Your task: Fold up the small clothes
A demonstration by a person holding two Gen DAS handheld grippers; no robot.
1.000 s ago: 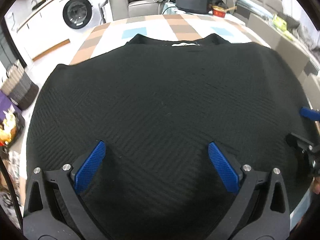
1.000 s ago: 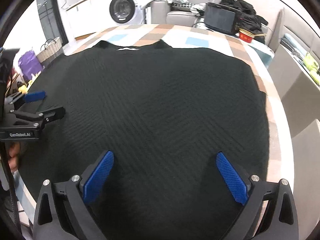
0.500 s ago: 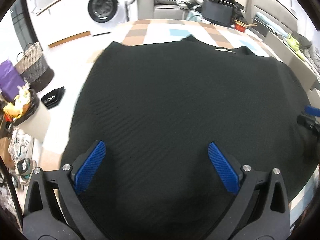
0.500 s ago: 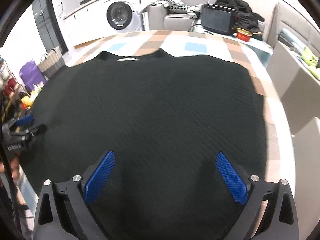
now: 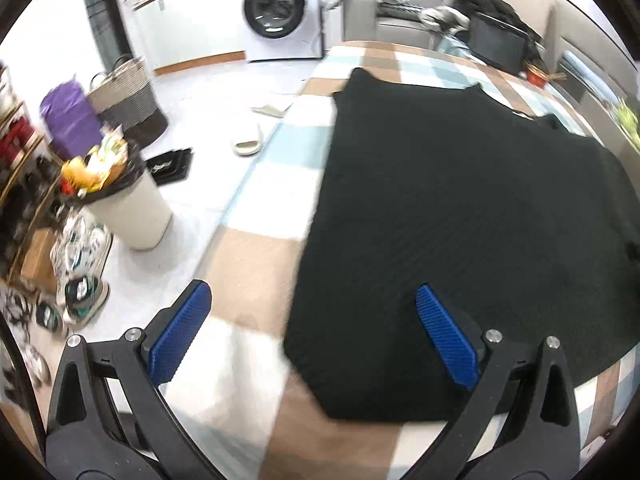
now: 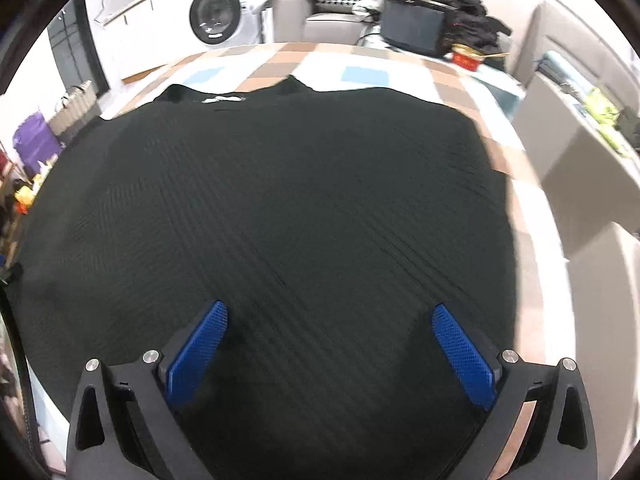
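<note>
We see a black ribbed sweater (image 6: pixel 280 208) spread flat on the checked surface (image 5: pixel 256 264), neckline and white label at the far end.

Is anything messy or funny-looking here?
On the table, not really: the black top lies flat and both tongs are open, holding nothing. The floor is messier: a lone slipper and shoes lie about, and the bin is overfull.

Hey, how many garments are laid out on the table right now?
1: a black sweater spread flat on the checkered table. Both open grippers, left and right, hover over its near edge.
</note>
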